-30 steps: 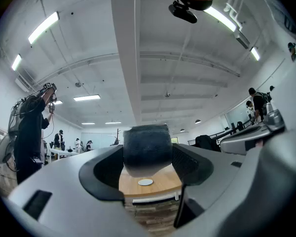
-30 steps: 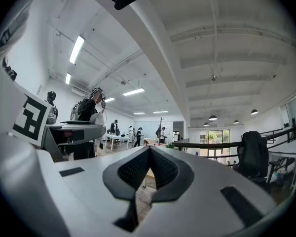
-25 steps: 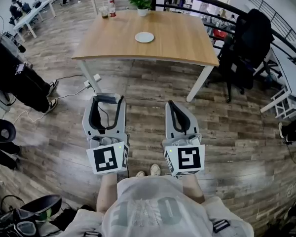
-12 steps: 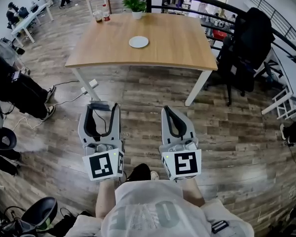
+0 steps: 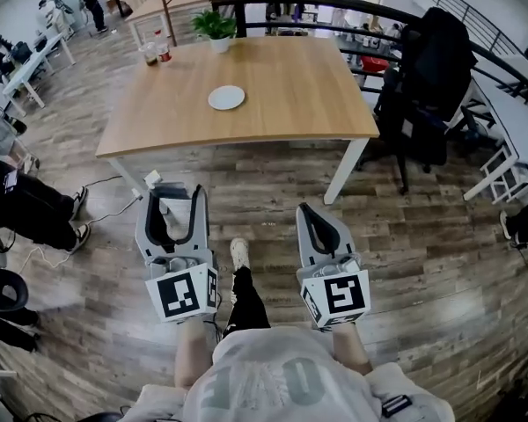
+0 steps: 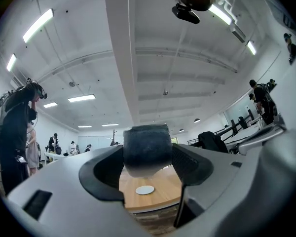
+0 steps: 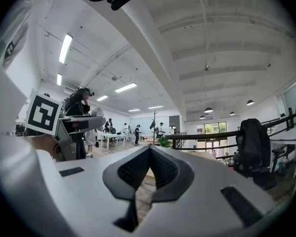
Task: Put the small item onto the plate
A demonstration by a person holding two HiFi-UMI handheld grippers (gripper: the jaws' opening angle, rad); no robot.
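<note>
The left gripper (image 5: pixel 174 199) pinches the small dark item (image 6: pixel 147 149). The plate (image 5: pixel 226 98) lies straight ahead on the desk (image 5: pixel 308 86), well apart. The right gripper (image 5: pixel 308 211) is pressed together, empty.

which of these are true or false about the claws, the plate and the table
1. The left claw is shut on a dark small item. True.
2. The right claw grips something too. False: its jaws are together with nothing between them.
3. The plate on the table is bare. True.
4. Both claws hover over the table. False: they are above the floor, short of the table.
5. The potted plant stands at the table's near edge. False: it stands at the far edge.
</note>
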